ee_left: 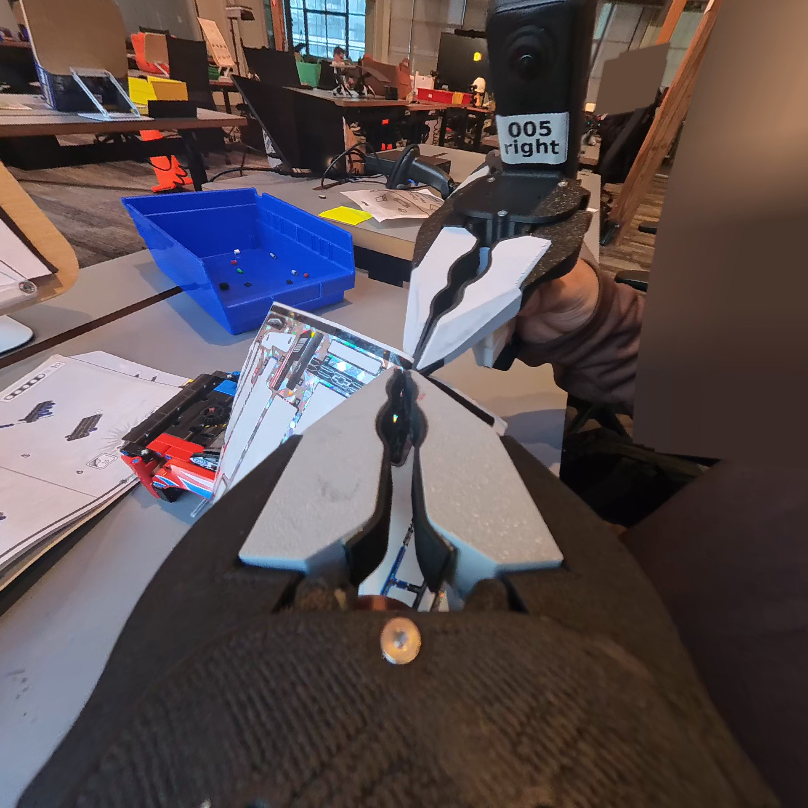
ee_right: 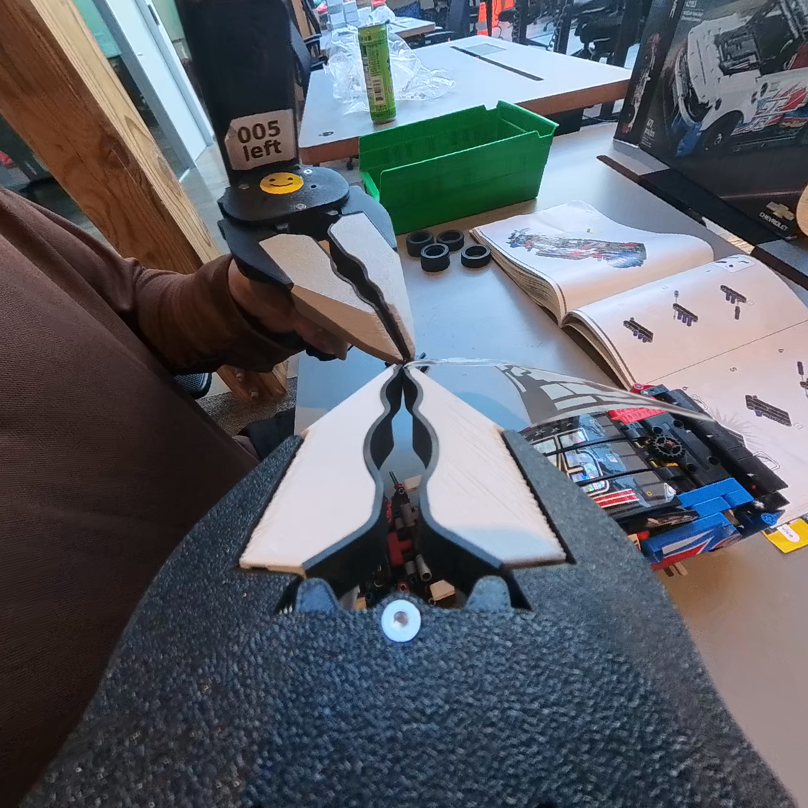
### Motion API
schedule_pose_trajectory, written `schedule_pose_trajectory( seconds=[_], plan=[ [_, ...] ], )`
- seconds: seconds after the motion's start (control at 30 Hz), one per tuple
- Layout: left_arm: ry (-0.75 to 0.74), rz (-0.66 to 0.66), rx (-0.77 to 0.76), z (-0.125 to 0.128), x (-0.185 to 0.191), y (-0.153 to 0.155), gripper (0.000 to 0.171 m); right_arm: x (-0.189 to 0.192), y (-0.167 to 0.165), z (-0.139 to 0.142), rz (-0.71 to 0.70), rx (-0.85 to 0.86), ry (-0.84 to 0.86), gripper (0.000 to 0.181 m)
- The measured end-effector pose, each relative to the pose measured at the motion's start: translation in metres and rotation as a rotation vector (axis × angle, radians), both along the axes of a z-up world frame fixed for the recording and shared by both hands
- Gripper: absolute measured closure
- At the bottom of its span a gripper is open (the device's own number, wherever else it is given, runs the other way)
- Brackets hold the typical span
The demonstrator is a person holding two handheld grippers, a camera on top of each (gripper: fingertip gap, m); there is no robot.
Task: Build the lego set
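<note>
A shiny sticker sheet stands on edge above the table, in front of the partly built red, blue and black lego car. My left gripper is shut on the sheet's near corner, and the sheet runs back between its fingers. My right gripper comes from the far side, shut on the same corner, tip to tip with the left. In the right wrist view, the sheet curves away to the right from my right gripper over the car. The left gripper meets it there.
A blue bin with several small parts stands behind the sheet. An open instruction booklet lies at the left. In the right wrist view there are a green bin, several black tyres, the booklet and the set's box. Less than 4 cm separates the two grippers' tips. The car is about equally far from each gripper, around 20 centimeters.
</note>
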State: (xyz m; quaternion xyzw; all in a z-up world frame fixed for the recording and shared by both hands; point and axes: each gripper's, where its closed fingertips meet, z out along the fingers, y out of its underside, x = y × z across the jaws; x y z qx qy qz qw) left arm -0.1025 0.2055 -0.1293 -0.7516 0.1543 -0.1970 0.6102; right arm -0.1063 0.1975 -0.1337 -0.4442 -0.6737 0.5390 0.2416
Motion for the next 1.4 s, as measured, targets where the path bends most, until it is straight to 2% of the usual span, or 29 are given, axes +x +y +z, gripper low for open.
schedule_pose_trajectory(
  seconds=[0.6,0.73,0.97,1.13,1.27,1.4],
  plan=[
    [-0.064,0.024,0.003,0.002,-0.013,-0.003,0.171,0.001,0.006,-0.001,-0.006,-0.035,-0.008,0.181],
    [-0.094,0.039,0.024,0.007,-0.02,-0.004,0.171,0.001,0.013,-0.002,-0.012,-0.09,-0.016,0.181],
    [-0.107,0.066,0.061,0.017,-0.031,-0.011,0.171,0.009,0.041,-0.003,-0.074,-0.134,-0.029,0.181],
    [-0.115,0.068,0.07,0.02,-0.036,-0.014,0.171,0.033,0.069,0.004,-0.145,-0.197,-0.019,0.181],
    [-0.136,0.002,0.024,0.012,-0.018,-0.006,0.171,0.049,0.076,0.011,-0.187,-0.211,-0.002,0.181],
    [-0.055,-0.027,0.046,0.016,0.009,0.011,0.171,0.047,0.065,0.02,-0.196,-0.135,0.016,0.181]
  ],
)
